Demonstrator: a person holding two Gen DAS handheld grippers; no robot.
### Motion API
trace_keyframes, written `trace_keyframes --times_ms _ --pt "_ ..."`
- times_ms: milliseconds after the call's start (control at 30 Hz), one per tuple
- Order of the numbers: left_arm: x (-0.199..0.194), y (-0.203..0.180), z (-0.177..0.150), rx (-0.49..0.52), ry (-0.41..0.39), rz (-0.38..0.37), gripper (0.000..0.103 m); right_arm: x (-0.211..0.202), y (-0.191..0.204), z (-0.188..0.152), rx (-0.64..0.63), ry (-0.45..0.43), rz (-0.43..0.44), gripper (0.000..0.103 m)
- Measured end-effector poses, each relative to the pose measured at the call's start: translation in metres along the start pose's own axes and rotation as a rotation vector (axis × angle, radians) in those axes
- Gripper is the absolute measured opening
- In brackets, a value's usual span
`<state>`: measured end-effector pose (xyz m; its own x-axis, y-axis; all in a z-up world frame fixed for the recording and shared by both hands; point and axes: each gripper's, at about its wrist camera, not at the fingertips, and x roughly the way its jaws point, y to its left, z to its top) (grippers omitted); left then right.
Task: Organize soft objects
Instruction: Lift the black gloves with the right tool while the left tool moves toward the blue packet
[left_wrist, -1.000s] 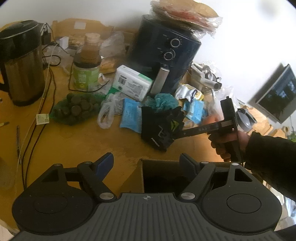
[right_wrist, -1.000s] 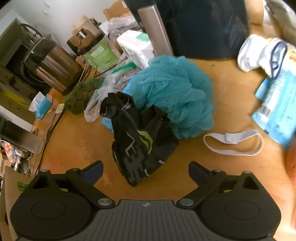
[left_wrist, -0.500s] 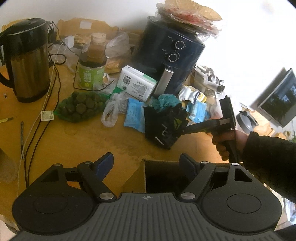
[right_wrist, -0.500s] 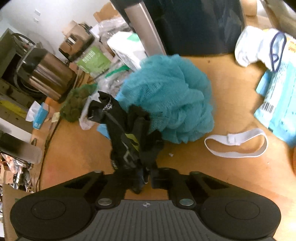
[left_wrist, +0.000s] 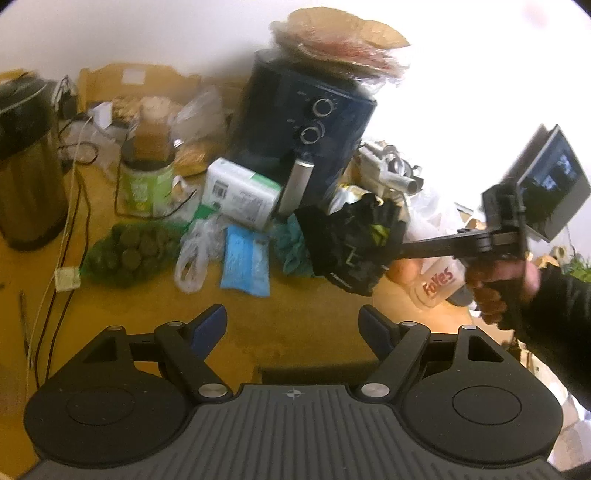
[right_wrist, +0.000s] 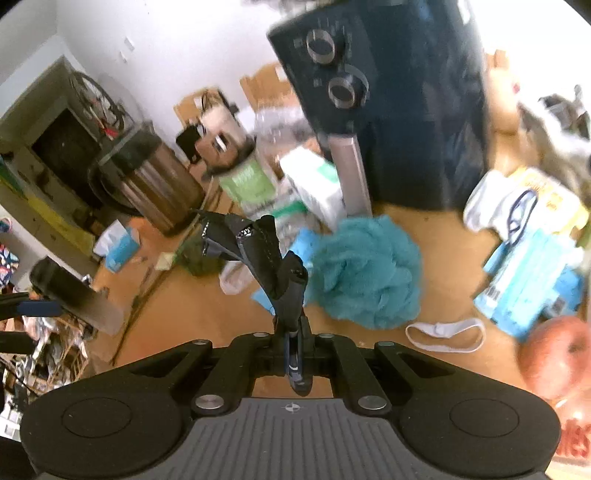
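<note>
My right gripper (right_wrist: 293, 332) is shut on a black glove (right_wrist: 258, 254) with green marks and holds it lifted off the wooden table (right_wrist: 207, 314). In the left wrist view the glove (left_wrist: 354, 243) hangs from the right gripper (left_wrist: 397, 249) above the table, in front of the air fryer. A teal bath pouf (right_wrist: 365, 273) lies on the table just right of the glove; it also shows in the left wrist view (left_wrist: 291, 243). A white elastic band (right_wrist: 443, 334) lies near the pouf. My left gripper (left_wrist: 293, 325) is open and empty over the table's front edge.
A dark air fryer (left_wrist: 299, 133) stands at the back, a steel kettle (left_wrist: 26, 177) at the left with cables. A green jar (left_wrist: 147, 184), white box (left_wrist: 240, 192), blue packets (left_wrist: 245, 260), a plastic bag (left_wrist: 192, 254) and a green net bag (left_wrist: 125, 251) crowd the middle. An apple (right_wrist: 554, 354) lies right.
My right gripper closed on the black glove and lifted it off the table. The left gripper moved so that the cardboard box below it is nearly out of view.
</note>
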<state>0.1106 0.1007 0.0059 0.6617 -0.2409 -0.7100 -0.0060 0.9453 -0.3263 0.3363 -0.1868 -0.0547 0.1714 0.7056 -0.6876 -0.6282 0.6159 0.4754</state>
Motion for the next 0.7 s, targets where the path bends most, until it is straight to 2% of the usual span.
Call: trace_keyframes --times_ms 200,500,700 --pt "0.013 -0.007 0.017 0.054 -0.017 -0.015 0.078 -0.041 0.005 -0.009 0.039 -0.080 -0.023 0.006" --pt "0.028 -0.015 0.046 0.128 -0.057 -0.013 0.078 -0.074 0.003 -0.029 0.135 -0.173 -0.073 0.006" --pt "0.038 -0.011 0.064 0.130 -0.078 -0.007 0.078 -0.096 0.008 -0.035 0.172 -0.247 -0.098 0.006"
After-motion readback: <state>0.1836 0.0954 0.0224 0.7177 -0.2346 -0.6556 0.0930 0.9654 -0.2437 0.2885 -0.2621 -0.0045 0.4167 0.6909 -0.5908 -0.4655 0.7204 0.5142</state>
